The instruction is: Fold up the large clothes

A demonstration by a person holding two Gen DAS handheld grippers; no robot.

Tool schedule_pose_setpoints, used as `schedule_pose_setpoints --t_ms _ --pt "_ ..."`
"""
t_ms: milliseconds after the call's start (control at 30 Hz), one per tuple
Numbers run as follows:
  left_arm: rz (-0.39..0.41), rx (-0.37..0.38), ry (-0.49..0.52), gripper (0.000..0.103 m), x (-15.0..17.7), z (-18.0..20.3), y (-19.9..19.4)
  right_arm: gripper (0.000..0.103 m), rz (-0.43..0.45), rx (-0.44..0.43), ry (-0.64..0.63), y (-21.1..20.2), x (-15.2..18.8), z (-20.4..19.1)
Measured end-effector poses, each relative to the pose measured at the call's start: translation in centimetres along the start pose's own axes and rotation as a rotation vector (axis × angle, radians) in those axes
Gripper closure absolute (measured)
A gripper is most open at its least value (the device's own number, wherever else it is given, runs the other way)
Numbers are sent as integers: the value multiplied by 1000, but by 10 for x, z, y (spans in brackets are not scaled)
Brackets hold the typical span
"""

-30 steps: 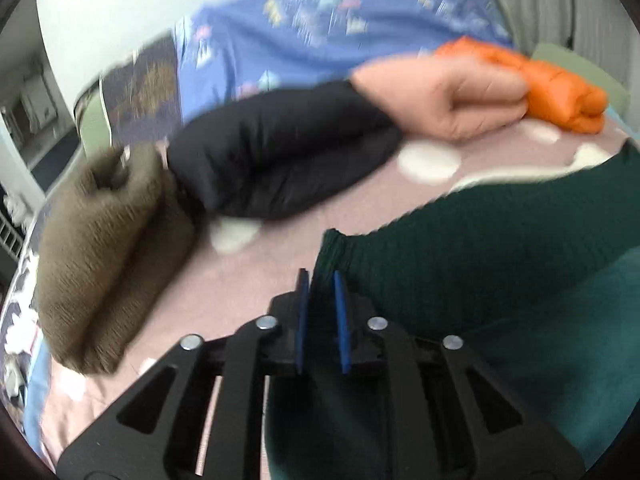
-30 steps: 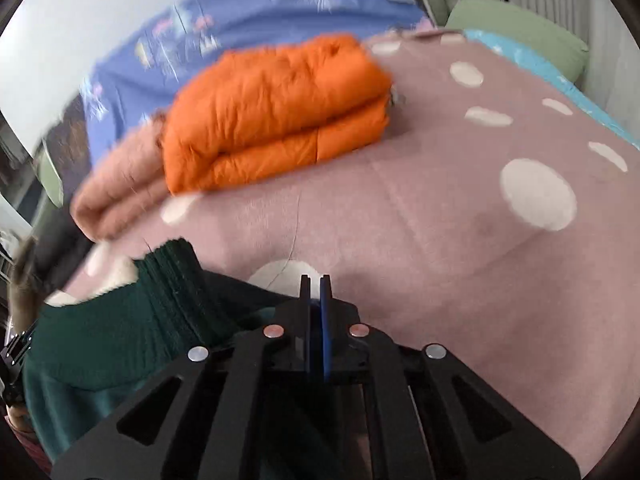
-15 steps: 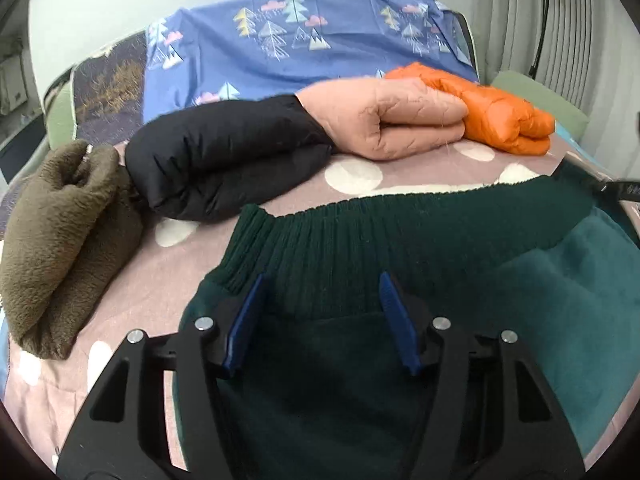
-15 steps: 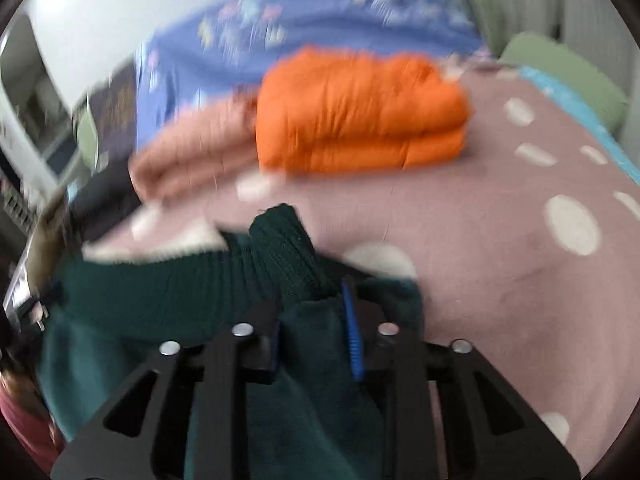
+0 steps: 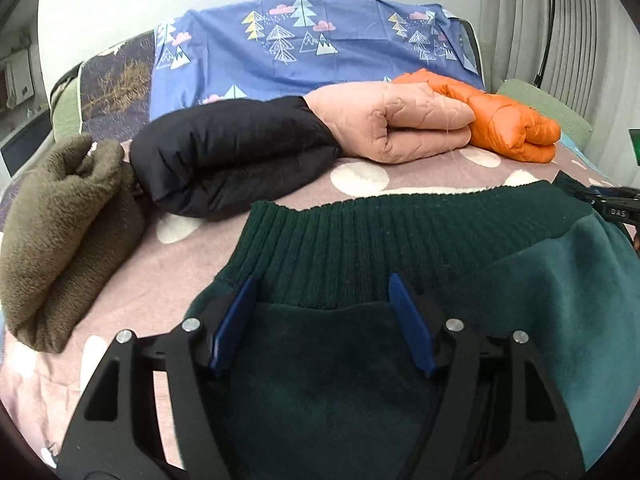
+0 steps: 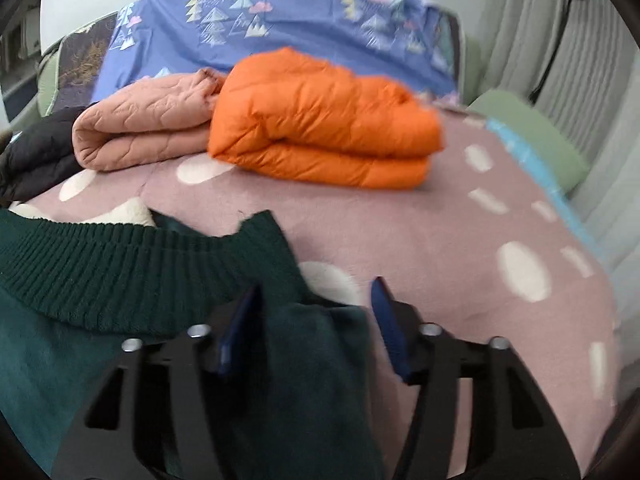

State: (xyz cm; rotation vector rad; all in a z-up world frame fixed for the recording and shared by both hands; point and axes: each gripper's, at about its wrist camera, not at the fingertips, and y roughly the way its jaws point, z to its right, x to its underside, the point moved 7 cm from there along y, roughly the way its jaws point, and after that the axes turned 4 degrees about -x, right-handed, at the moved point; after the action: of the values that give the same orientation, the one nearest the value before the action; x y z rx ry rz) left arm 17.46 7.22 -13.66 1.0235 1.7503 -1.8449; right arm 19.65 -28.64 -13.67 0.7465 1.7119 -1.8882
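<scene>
- The left gripper (image 5: 322,300) sits at the bottom middle of its view, with its two blue fingers (image 5: 236,316) spread wide apart and holding nothing.
- The dark green sweater (image 5: 360,380) lies under those fingers and fills the lower right of that view. Its ribbed band (image 5: 400,236) runs across the middle.
- The right gripper (image 6: 314,312) is at the bottom middle of its view, and its fingers are wide apart too. A bit of the green sweater (image 6: 132,276) lies between them, but they do not squeeze it.
- The sweater rests on a pink blanket with white spots (image 6: 460,248).
- Behind it, across the middle of the left view, sit four folded things in a row: a brown fuzzy one (image 5: 60,232) at the left, then a black puffy one (image 5: 232,156), a peach quilted one (image 5: 392,120), and an orange puffy one (image 5: 508,128) at the right.
- A blue cloth with little trees (image 5: 304,48) stands at the top of the frame.
</scene>
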Motion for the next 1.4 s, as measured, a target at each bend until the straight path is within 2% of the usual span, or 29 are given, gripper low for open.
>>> schedule_pose_setpoints --t_ms 33,67,100,167,233,300,333,367,400,433,467,500,567,733,800,833,900,967,1000,1067,1100,1133,1200,1267,1400 --pt "8 -7 -3 38 -1 0 -8 44 16 -27 35 -13 -4 2" --pt "20 -6 -7 47 -3 1 -17 44 38 -64 77 -25 -9 7" --pt "41 21 -17 54 -7 5 -30 43 60 -99 108 -37 -12 16" --pt "92 90 -23 58 -19 20 -53 43 122 -223 156 -69 -26 2" --pt "118 109 8 58 -31 40 -65 41 147 -313 127 -88 -37 -25" --pt "105 105 43 55 -35 60 -61 37 145 -362 44 -90 -42 -67" --pt "84 99 59 51 -34 68 -53 34 139 -371 20 -87 -40 -79" --pt "26 82 70 42 -26 75 -33 32 96 -385 -7 -67 -31 -99" --pt "-31 76 67 37 -16 77 -16 31 37 -380 -18 -51 -20 -108" --pt "-63 90 51 37 -4 77 3 30 -60 -362 -30 -21 -4 -116" --pt "-12 115 32 37 4 76 11 28 -78 -348 -22 2 9 -119" --pt "-2 121 25 37 5 76 11 28 -55 -367 5 3 10 -116" --pt "-6 105 37 37 5 78 9 28 -71 -399 30 0 5 -112" --pt "9 100 41 37 5 78 8 28 -48 -366 0 -8 6 -115" --pt "16 83 55 38 4 79 3 28 -51 -378 0 -11 6 -114" --pt "22 64 70 42 3 81 -6 29 -58 -389 4 -16 5 -112" --pt "34 65 66 65 0 84 -27 31 -46 -416 40 -23 6 -105" --pt "69 127 38 75 -4 85 -49 35 10 -534 83 -56 6 -106" --pt "77 166 10 76 -6 84 -55 35 36 -574 81 -68 7 -110" --pt "44 150 -12 76 -2 82 -42 35 58 -536 20 -74 14 -120" --pt "12 130 -6 75 8 82 -23 35 18 -486 -9 -59 23 -126" --pt "38 127 10 75 15 84 -13 34 -48 -450 -2 -30 41 -129" --pt "75 110 23 75 20 87 -14 35 14 -437 2 -30 46 -128" --pt "82 75 46 75 20 91 -16 35 17 -433 7 -32 45 -128" --pt "84 91 33 75 19 88 -16 35 18 -430 -1 -35 46 -129"
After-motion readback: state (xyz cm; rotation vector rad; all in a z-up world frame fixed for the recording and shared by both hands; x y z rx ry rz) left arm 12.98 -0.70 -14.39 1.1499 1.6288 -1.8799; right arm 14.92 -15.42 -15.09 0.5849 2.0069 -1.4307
